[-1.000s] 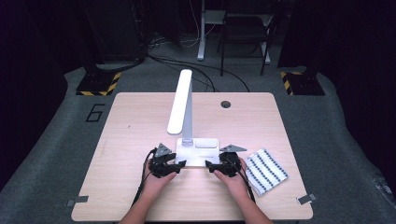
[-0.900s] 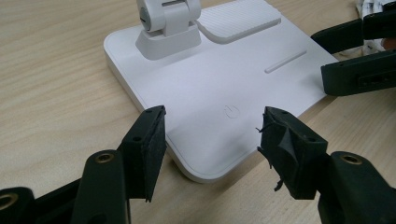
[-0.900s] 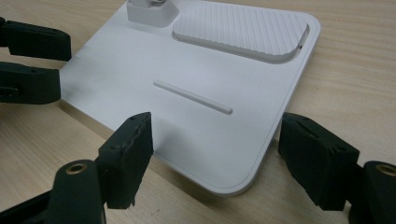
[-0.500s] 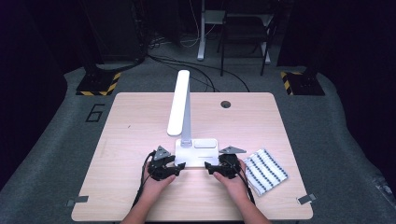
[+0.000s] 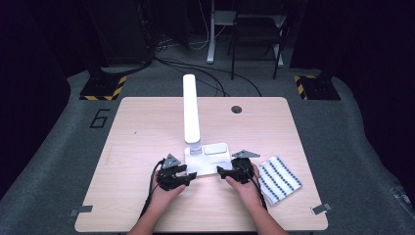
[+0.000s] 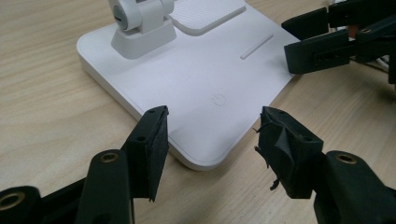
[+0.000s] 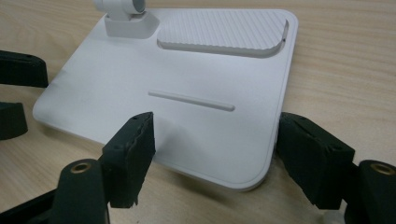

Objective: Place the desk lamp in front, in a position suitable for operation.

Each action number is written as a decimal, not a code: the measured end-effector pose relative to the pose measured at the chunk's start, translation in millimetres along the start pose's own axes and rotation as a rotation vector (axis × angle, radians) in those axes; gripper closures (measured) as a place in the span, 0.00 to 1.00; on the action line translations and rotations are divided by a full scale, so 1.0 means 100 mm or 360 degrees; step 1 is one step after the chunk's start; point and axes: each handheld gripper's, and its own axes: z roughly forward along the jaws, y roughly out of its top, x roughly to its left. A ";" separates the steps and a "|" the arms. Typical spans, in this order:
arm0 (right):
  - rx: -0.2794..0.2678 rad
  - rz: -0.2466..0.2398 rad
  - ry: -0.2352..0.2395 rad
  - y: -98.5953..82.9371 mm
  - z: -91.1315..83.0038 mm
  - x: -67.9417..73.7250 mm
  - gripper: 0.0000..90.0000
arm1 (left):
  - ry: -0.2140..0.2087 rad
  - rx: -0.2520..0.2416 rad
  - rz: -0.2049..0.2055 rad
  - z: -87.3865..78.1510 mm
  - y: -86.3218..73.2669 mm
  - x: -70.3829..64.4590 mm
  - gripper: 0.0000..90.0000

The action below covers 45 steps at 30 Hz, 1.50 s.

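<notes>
So the white desk lamp sits a bit toward the person's side of the middle of the wooden surface, and both claws are parked right at its base. The left claw is at the base's near left corner, the right claw at the near right corner. Both are spread wide open, nothing gripped. In the left gripper view the left claw straddles the rounded corner, just short of the little power symbol pressed into the plastic. In the right gripper view the right claw brackets the other corner the same way.

My guess is they're set up like that to pinch the thin slab from both sides and slide or lift the lamp evenly, since the tall arm would make a one-sided grab tippy.

The base is smooth matte plastic, a flat slab with rounded corners, a narrow slot across it and a ribbed pad behind that, next to the chunky hinge block. The claw pads look like black, slightly frayed rubber. A folded cloth with a dark-and-white pattern lies just right of the base.
</notes>
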 end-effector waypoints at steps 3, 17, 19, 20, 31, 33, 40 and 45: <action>-0.0007 0.0024 -0.0007 0.01 0.01 -0.02 0.31 | -0.0105 -0.0002 -0.0003 0.03 0.02 -0.02 0.53; -0.0027 -0.0001 -0.0018 0.02 -0.07 -0.04 0.34 | -0.0058 -0.0021 0.0088 0.09 0.27 -0.07 0.49; -0.0026 0.0005 -0.0013 0.02 -0.08 -0.02 0.34 | -0.0049 -0.0048 0.0074 0.09 0.33 -0.03 0.48; -0.0025 0.0000 -0.0008 0.02 -0.08 -0.02 0.34 | -0.0042 -0.0049 0.0066 0.10 0.36 -0.01 0.47; 0.0000 -0.0010 -0.0008 -0.01 -0.10 0.00 0.35 | 0.0037 -0.0137 0.0023 0.13 0.58 0.18 0.43; -0.0003 -0.0003 -0.0006 -0.01 -0.09 0.00 0.34 | 0.0047 -0.0116 0.0049 0.13 0.60 0.20 0.43; 0.0011 -0.0007 -0.0009 -0.02 -0.10 0.01 0.35 | 0.0062 -0.0119 0.0031 0.15 0.61 0.27 0.42; 0.0012 0.0015 -0.0010 -0.04 -0.11 0.01 0.35 | 0.0054 -0.0077 0.0061 0.21 0.60 0.29 0.42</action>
